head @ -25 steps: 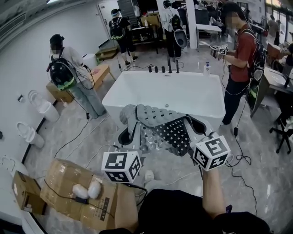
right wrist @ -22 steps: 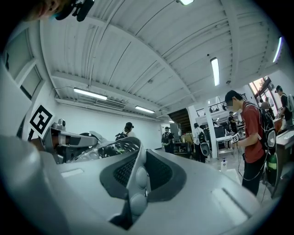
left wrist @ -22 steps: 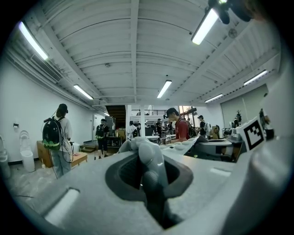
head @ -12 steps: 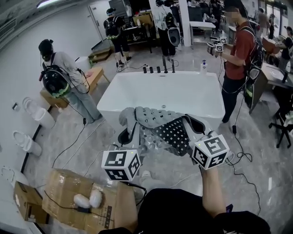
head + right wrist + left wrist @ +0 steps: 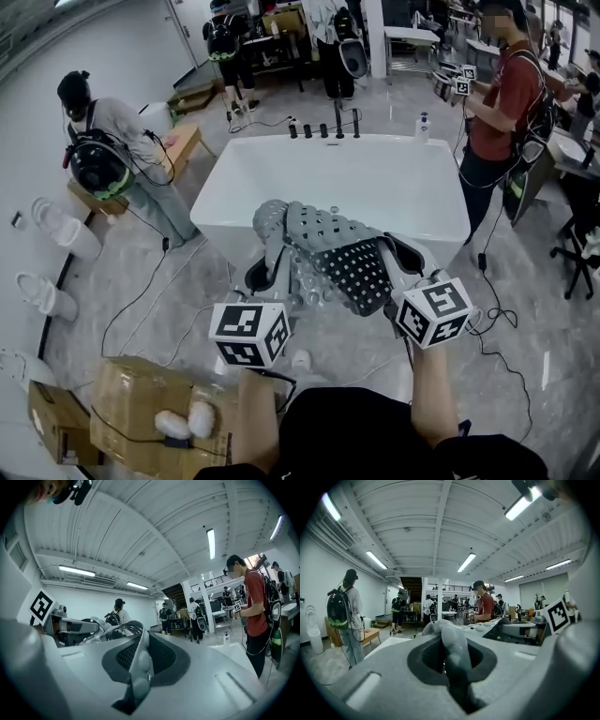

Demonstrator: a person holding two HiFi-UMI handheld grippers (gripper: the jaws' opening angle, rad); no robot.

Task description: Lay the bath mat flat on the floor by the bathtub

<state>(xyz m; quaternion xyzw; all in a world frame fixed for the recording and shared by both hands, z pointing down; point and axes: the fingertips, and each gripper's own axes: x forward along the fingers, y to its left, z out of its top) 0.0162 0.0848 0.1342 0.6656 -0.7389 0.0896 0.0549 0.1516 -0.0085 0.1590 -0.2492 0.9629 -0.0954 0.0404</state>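
A grey rubber bath mat (image 5: 330,255), studded with suction cups and pierced with small holes, is held bunched up in the air between two hand-held grippers. The fingers of the left gripper (image 5: 266,274) are clamped on one folded edge of the mat, and those of the right gripper (image 5: 399,255) on the opposite edge. The mat is seen above the pale marbled floor (image 5: 178,305), just in front of the near rim of a white rectangular bathtub (image 5: 281,183).
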